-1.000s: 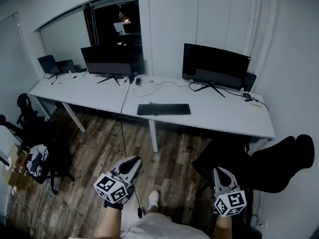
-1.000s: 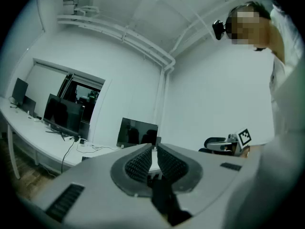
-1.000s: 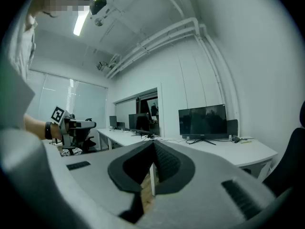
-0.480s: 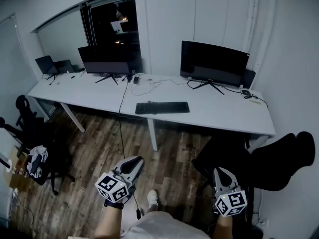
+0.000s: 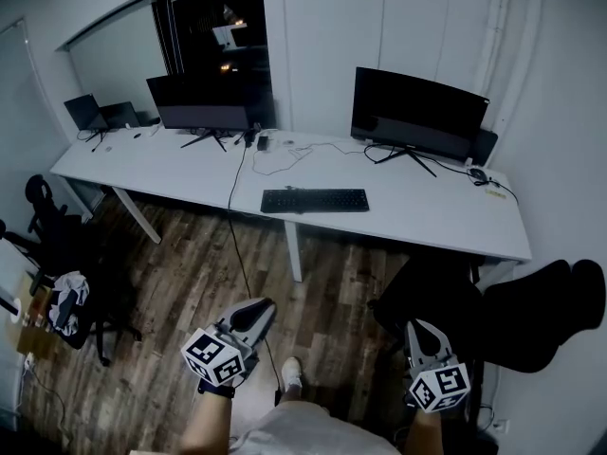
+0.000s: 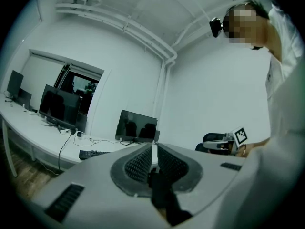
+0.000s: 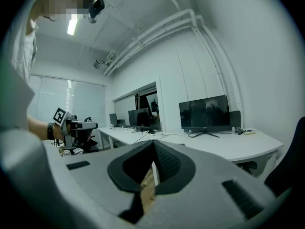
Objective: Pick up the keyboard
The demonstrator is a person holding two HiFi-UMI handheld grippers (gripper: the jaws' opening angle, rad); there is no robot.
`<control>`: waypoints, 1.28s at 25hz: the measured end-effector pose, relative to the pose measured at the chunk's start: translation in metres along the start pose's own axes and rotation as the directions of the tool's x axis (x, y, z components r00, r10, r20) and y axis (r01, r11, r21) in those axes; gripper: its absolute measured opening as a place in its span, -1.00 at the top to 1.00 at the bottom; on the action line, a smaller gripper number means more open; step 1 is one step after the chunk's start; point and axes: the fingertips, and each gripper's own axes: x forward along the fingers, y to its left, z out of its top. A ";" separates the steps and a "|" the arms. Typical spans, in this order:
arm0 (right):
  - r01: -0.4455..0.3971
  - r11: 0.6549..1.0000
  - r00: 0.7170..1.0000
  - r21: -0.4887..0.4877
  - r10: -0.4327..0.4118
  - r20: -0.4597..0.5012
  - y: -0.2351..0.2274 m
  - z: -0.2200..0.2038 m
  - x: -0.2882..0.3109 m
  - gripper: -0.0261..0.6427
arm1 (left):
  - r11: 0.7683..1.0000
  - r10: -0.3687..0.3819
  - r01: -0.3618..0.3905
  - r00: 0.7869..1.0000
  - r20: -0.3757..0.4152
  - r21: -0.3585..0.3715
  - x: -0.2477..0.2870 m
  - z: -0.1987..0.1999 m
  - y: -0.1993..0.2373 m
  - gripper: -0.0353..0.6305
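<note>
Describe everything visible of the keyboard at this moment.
The keyboard is black, long, slim and rectangular, its keys too small to make out. It lies flat on the white desk, near its front edge and parallel to it, in front and left of the right-hand monitor. Only the desk touches it.

Head view steeply down, far from the white desk (image 5: 427, 221); both gripper views low, level, toward that desk.

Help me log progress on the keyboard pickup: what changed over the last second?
Only the head view shifted slightly. Nothing was grasped or released: the left gripper and right gripper stay shut and empty, low near the person's legs, and the keyboard still lies untouched on the white desk.
</note>
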 end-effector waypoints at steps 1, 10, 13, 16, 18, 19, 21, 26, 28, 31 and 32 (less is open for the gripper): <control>-0.003 1.000 1.000 0.000 0.003 -0.007 -0.001 0.000 0.008 0.91 | 1.000 0.002 -0.002 1.000 0.001 -0.005 0.002 -0.002 0.007 0.79; -0.033 0.999 0.999 0.006 0.034 -0.041 -0.003 0.008 0.110 0.91 | 0.999 0.042 -0.043 0.999 -0.007 -0.014 0.024 0.008 0.097 0.79; -0.046 0.999 0.998 0.003 0.046 -0.046 -0.001 0.015 0.150 0.91 | 0.998 0.062 -0.062 0.998 -0.002 -0.021 0.029 0.011 0.135 0.79; -0.057 0.998 0.997 -0.003 0.056 -0.043 0.002 0.022 0.187 0.91 | 0.997 0.076 -0.076 0.997 0.008 -0.018 0.036 0.016 0.171 0.79; -0.060 0.998 0.998 -0.004 0.060 -0.036 0.004 0.025 0.209 0.91 | 0.997 0.076 -0.076 0.997 0.010 -0.016 0.042 0.020 0.191 0.79; -0.061 0.998 0.998 -0.006 0.061 -0.034 0.006 0.027 0.219 0.91 | 0.997 0.072 -0.072 0.997 0.008 -0.015 0.044 0.021 0.199 0.79; -0.065 0.998 0.997 -0.010 0.064 -0.033 0.010 0.029 0.236 0.91 | 0.998 0.064 -0.064 0.998 0.003 -0.011 0.050 0.026 0.212 0.79; -0.086 0.996 0.995 -0.020 0.085 -0.058 0.024 0.025 0.265 0.88 | 0.999 0.042 -0.042 0.999 0.001 -0.026 0.061 0.025 0.237 0.79; -0.098 0.995 0.992 -0.023 0.096 -0.077 0.026 0.023 0.273 0.84 | 0.999 0.023 -0.023 1.000 -0.006 -0.037 0.067 0.018 0.241 0.79; -0.100 0.995 0.991 -0.020 0.098 -0.088 0.022 0.018 0.284 0.83 | 0.999 0.005 -0.006 1.000 -0.024 -0.046 0.077 0.008 0.246 0.79; -0.102 0.995 0.991 -0.020 0.100 -0.092 0.021 0.017 0.288 0.82 | 0.999 0.005 -0.006 1.000 -0.029 -0.051 0.080 0.006 0.248 0.79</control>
